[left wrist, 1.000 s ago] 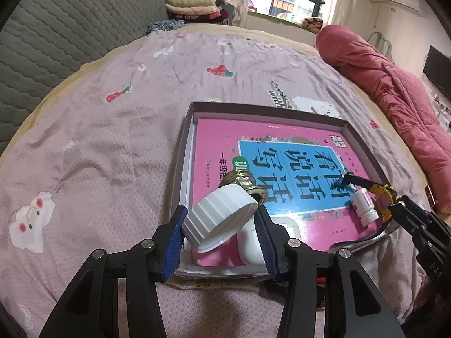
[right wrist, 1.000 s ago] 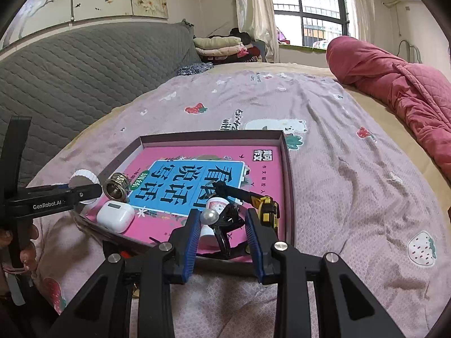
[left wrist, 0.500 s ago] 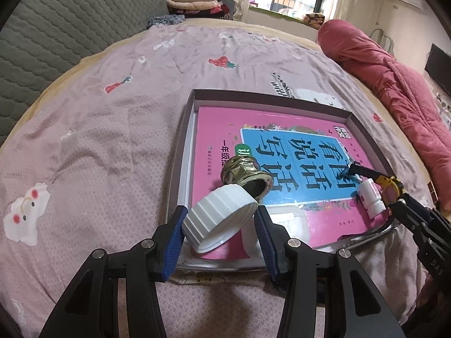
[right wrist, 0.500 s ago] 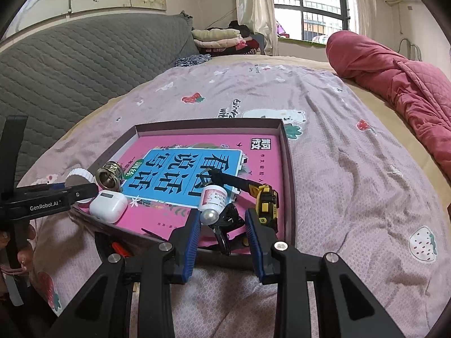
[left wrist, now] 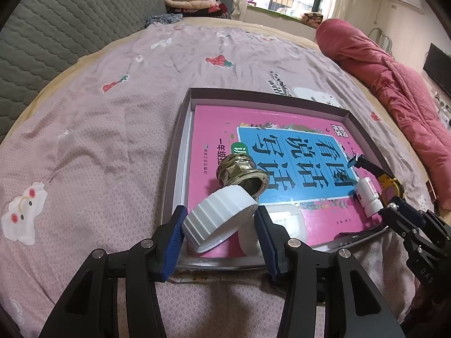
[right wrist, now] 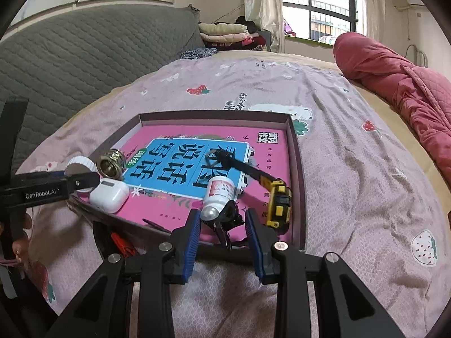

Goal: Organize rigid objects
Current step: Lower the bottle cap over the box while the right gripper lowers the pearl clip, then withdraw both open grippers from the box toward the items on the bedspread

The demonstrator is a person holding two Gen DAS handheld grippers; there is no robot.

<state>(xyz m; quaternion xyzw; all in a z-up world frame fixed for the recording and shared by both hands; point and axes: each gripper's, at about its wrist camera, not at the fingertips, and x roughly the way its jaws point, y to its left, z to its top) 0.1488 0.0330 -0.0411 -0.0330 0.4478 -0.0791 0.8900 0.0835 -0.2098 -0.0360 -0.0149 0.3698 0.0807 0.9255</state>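
Left wrist view
- Left hand-held gripper (left wrist: 221,229): we see its 2 blue pads clenched on the white ribbed cap (left wrist: 218,222), which sits tilted between them above the near edge of the tray (left wrist: 176,152).
- Tray: a shallow dark-rimmed box lying on the bed (left wrist: 98,129), with a pink book (left wrist: 282,152) flat inside it.
- Brass fitting (left wrist: 241,171): on its side on the book, just behind the cap.
- White earbud case (left wrist: 284,225): on the book, partly hidden by the right pad.
- Pill bottle (left wrist: 367,194): lying at the tray's right side, beside the yellow tape measure (left wrist: 390,186).

Right wrist view
- Right hand-held gripper (right wrist: 222,226): we see a small black clip (right wrist: 229,219) between its pads; whether both pads press on it we cannot tell.
- Pill bottle (right wrist: 218,194): lying on the book (right wrist: 191,166), cap end just above the clip.
- Tape measure (right wrist: 277,205): right of the bottle, its blade pulled out across the book.
- Earbud case (right wrist: 110,195): near the tray's (right wrist: 296,152) left corner, next to the brass fitting (right wrist: 111,163).
- Left hand-held gripper (right wrist: 80,176): at the left, the white cap (right wrist: 80,164) in its grasp.
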